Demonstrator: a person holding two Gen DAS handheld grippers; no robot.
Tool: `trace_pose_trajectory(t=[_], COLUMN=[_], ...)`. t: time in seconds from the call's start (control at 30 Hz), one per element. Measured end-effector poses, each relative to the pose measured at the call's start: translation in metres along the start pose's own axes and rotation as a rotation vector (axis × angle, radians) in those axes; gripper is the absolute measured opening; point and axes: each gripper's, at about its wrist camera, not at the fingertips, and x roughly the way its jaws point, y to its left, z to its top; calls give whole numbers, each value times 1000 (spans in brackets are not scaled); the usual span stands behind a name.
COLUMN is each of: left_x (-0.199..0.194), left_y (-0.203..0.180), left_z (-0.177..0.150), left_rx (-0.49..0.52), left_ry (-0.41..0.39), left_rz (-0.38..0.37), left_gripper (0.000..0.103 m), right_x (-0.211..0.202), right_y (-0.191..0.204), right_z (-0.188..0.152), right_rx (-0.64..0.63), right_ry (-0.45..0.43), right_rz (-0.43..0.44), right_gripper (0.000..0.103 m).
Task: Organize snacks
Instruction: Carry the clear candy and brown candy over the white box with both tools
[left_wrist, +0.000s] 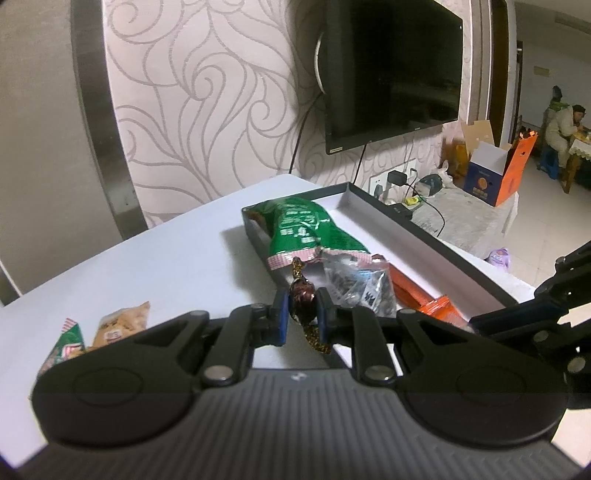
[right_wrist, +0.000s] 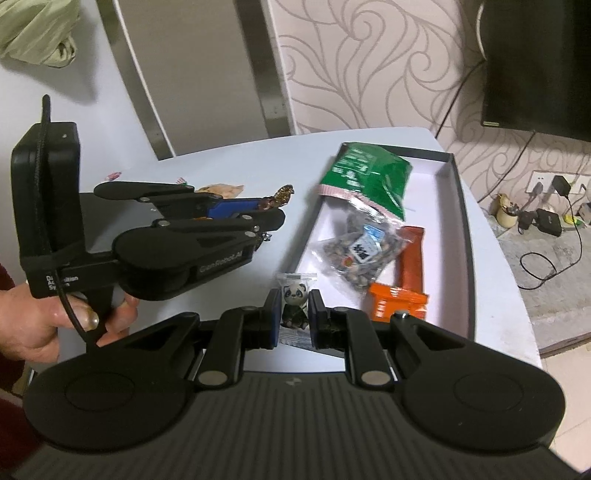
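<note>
White table (left_wrist: 155, 258): loose packets (left_wrist: 122, 325) beside left gripper (left_wrist: 302, 314) clamping candy (left_wrist: 303, 291)

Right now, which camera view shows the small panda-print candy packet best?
The right wrist view: the small panda-print candy packet sits centred, clamped between the right gripper fingers. The left wrist view does not show it.

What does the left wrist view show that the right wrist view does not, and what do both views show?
Only the left wrist view shows the orange carton on the floor and a seated person. Only the right wrist view shows the panda candy in the right gripper, the person's left hand, and a green cloth. Both show the box, the green bag, the seed packet, the orange packet, and the left gripper shut on a dark twisted candy.
</note>
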Motion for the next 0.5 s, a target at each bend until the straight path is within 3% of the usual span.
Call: trace_pose_trajectory(t=[0.5], left_x=[18], left_y=[-28], left_z=[5], left_rx=[-25], left_ry=[11], left_rz=[-2], left_gripper=[19], right_x=[2], right_y=[-46], right_z=[3], right_rx=[7], right_ry=[18], right_rz=[-9], right_gripper=[18])
